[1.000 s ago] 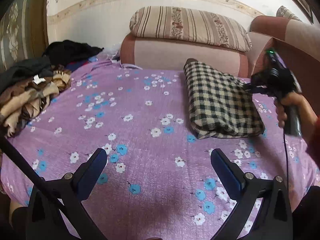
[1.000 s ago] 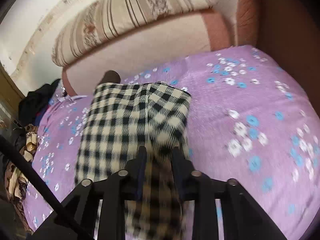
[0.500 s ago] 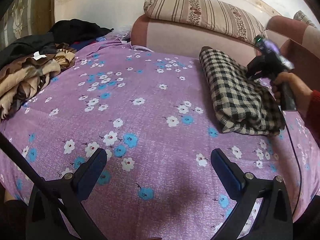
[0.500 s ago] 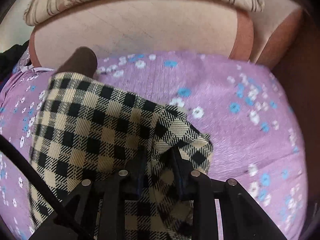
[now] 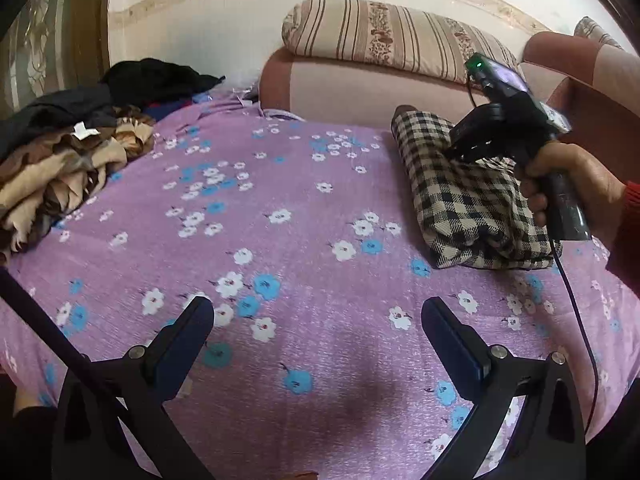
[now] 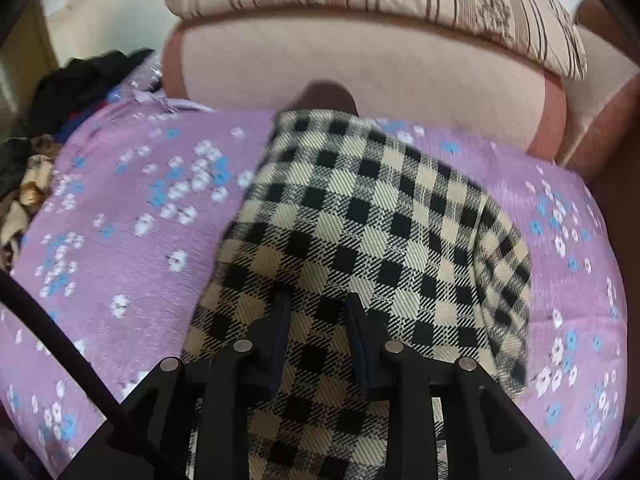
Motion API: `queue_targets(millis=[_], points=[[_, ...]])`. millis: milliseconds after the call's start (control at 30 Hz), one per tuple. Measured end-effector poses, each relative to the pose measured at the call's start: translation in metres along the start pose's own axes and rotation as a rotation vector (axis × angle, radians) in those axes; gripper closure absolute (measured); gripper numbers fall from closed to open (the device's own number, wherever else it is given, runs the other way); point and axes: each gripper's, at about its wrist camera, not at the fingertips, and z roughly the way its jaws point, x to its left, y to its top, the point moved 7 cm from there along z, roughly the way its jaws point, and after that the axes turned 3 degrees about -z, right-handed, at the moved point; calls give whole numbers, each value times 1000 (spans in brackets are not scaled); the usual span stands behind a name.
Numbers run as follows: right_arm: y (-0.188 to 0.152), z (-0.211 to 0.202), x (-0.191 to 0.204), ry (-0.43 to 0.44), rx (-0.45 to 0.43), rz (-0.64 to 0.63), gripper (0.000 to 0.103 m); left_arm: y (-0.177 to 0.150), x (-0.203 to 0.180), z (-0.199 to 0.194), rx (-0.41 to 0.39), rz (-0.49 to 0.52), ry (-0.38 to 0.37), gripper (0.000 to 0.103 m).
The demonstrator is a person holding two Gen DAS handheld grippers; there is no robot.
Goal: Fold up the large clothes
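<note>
A folded black-and-cream checked garment [image 5: 464, 200] lies on the purple flowered sheet [image 5: 280, 240], toward its right side near the headboard. It fills the middle of the right wrist view [image 6: 360, 240]. My right gripper [image 6: 318, 312] rests on top of the garment with its fingers close together, a narrow strip of checked cloth between them; it also shows in the left wrist view [image 5: 460, 148], held by a hand. My left gripper [image 5: 316, 320] is open and empty above the bare sheet at the near edge.
A heap of brown, tan and black clothes [image 5: 68, 152] lies at the left edge of the bed. A padded pink headboard [image 5: 360, 88] with a striped pillow [image 5: 400, 40] on top stands behind. A cable [image 5: 576, 308] hangs from the right gripper.
The raised flap of checked cloth in my right gripper has come down flat onto the garment, and the gripper has moved over its top. The left gripper's view has drifted slightly.
</note>
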Motion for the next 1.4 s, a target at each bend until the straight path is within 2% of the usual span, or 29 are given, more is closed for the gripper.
queue_targets(millis=[33,133,233,300,400,533,600,667,733,833,867,933,1000,1033,1133,1200,1333,1400], points=[[0,-6,1,3,-18,11,73,0,2,-1,-4,-3,1,0],[-10,-46,10,101,-104,31,73,0,6,3,13,-28,-12,0],[-53,-95,25,212,-157,0,73,-1,9,4,17,-46,-21,0],[-85,-114,32,213,-169,-46,69,-2,10,4,15,-47,-17,0],[-128,-123,38,179,-161,-87,69,-3,11,4,20,-57,-15,0],[-173,-100,51,287,-76,-42,69,-5,11,3,25,-64,-8,0],[-172,-87,59,288,-104,-38,69,-6,11,0,16,-60,3,0],[-161,-70,65,211,-131,-62,69,-7,14,-2,8,-55,10,0],[-153,-56,73,200,-127,-56,68,-7,18,-3,0,-56,24,0],[-142,-52,98,257,-124,-50,61,-6,26,0,-2,-78,34,0],[-139,-54,106,279,-125,-58,53,-6,27,1,4,-88,33,0],[-136,-55,116,343,-116,-52,52,-7,30,5,23,-107,24,0],[-136,-56,129,468,-81,-17,52,-8,31,7,28,-108,26,0],[-137,-56,133,482,-76,-15,52,-9,31,7,27,-105,28,0],[-138,-65,138,481,-89,-43,53,-8,30,6,15,-94,36,0],[-140,-79,127,452,-121,-53,53,-8,29,6,14,-89,32,0],[-153,-101,77,296,-152,-44,52,-10,21,4,23,-73,21,0],[-171,-108,42,194,-144,-3,52,-11,16,1,29,-74,11,0]])
